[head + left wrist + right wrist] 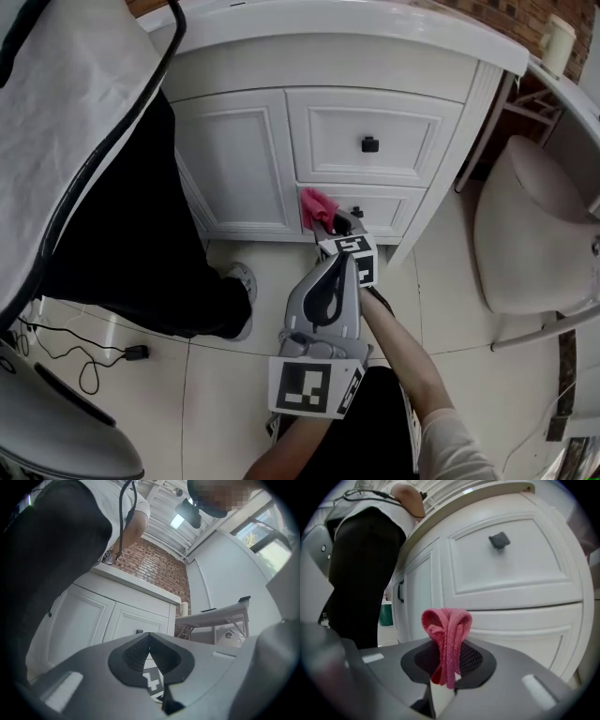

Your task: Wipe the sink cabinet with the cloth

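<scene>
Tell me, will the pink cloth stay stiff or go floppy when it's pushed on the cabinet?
Probably floppy: the pink cloth folds into soft loops where the right gripper pinches it. It would likely squash flat against the drawer front rather than scratch. It looks light, since a small pinch holds it up.

Right claw (449, 657) forward, jaws tight on pink cloth (446, 625); left claw (150, 641) behind, jaws together, empty.

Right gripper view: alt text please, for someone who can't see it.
The right tool is shut on a folded pink cloth, held before the lower drawer of the white cabinet. Above it, a drawer with a dark knob; a person stands at left.
</scene>
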Motion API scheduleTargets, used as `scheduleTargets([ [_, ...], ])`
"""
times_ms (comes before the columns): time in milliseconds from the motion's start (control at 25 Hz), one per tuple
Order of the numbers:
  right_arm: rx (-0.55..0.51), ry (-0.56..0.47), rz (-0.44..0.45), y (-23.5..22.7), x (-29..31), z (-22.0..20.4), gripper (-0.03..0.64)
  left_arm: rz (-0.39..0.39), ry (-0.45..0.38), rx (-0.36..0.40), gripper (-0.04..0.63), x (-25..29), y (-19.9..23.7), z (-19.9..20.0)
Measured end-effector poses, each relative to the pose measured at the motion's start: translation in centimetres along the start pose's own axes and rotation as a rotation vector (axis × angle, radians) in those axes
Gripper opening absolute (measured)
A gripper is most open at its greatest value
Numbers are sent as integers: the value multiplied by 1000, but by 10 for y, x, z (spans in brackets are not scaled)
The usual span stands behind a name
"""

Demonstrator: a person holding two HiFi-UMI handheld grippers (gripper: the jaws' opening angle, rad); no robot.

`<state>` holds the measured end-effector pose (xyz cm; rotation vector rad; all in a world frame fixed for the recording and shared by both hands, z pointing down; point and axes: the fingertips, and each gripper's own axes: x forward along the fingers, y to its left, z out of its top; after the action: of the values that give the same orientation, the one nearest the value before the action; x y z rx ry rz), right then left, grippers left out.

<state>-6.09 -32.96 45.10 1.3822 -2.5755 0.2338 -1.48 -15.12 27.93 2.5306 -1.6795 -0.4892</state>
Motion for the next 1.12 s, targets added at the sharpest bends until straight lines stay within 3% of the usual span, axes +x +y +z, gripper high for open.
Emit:
scheduleTargets([
  [120,-27,26,14,12,28,-13,70,-3,10,-35,8,2,5,-4],
  [240,-11,13,-27,-3,32,-13,69,-18,28,-47,8,7,3,-9],
  [600,137,-55,-246,-121,-38,-20,77,-34,45,-28,8,11,-7,-18],
  [720,119,-23,-354,-157,-62,-24,74,-33,49,-11,8,12,-10,-19],
  [840,78,24,-406,-189,-81,-35,75,-25,57,2,8,13,-11,-22],
  [1000,85,56,-481,-218,-105,-46,74,-23,80,49,9,19,-15,-26],
  [1120,155,56,-542,-242,-122,-54,72,-30,78,148,11,33,-6,-24],
])
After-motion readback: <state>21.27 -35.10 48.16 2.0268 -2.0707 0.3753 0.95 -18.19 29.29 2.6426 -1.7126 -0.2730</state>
